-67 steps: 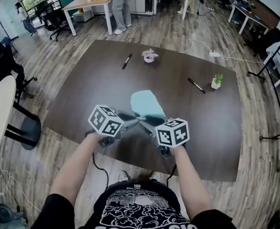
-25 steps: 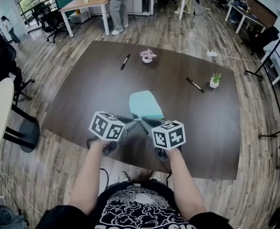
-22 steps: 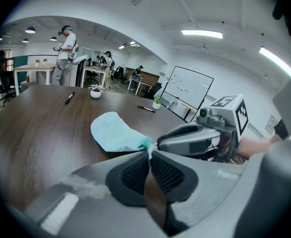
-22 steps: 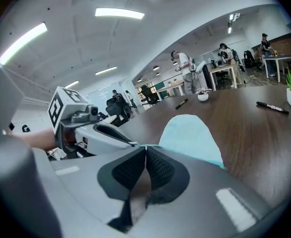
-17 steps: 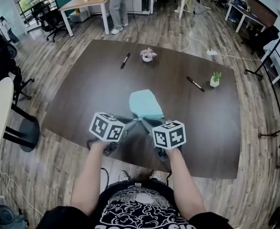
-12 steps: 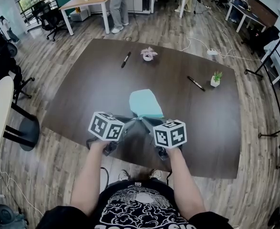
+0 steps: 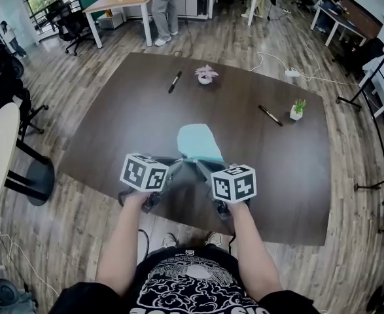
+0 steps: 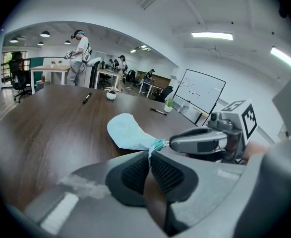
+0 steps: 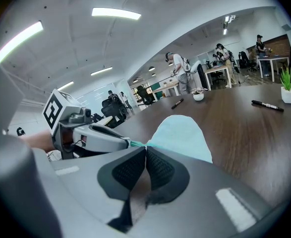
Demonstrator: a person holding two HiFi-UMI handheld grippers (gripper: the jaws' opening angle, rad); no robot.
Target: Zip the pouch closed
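A pale blue-green pouch [image 7: 198, 141] lies flat on the dark brown table [image 7: 126, 110], its narrow end towards me. Both grippers meet at that near end. My left gripper [image 7: 186, 163] is shut on a thin pale strip [image 8: 149, 151], seemingly the zip pull, that runs from the pouch's teal tip [image 8: 158, 144]. My right gripper [image 7: 202, 164] is shut on the pouch's near end, right beside the left one. In the left gripper view the pouch [image 8: 128, 133] stretches away from my left gripper [image 8: 149, 156], with the right gripper [image 8: 173, 144] at its tip. The right gripper view shows the pouch [image 9: 181, 132] beyond my right gripper [image 9: 145, 148].
A black marker [image 7: 174, 82] and a small pink flower pot [image 7: 205, 75] sit at the table's far side. A pen [image 7: 270, 115] and a small green plant [image 7: 297, 109] are at the far right. A person stands by desks beyond the table.
The left gripper has tilted slightly. Both grippers stay shut at the pouch's near end, and the pouch lies where it was.
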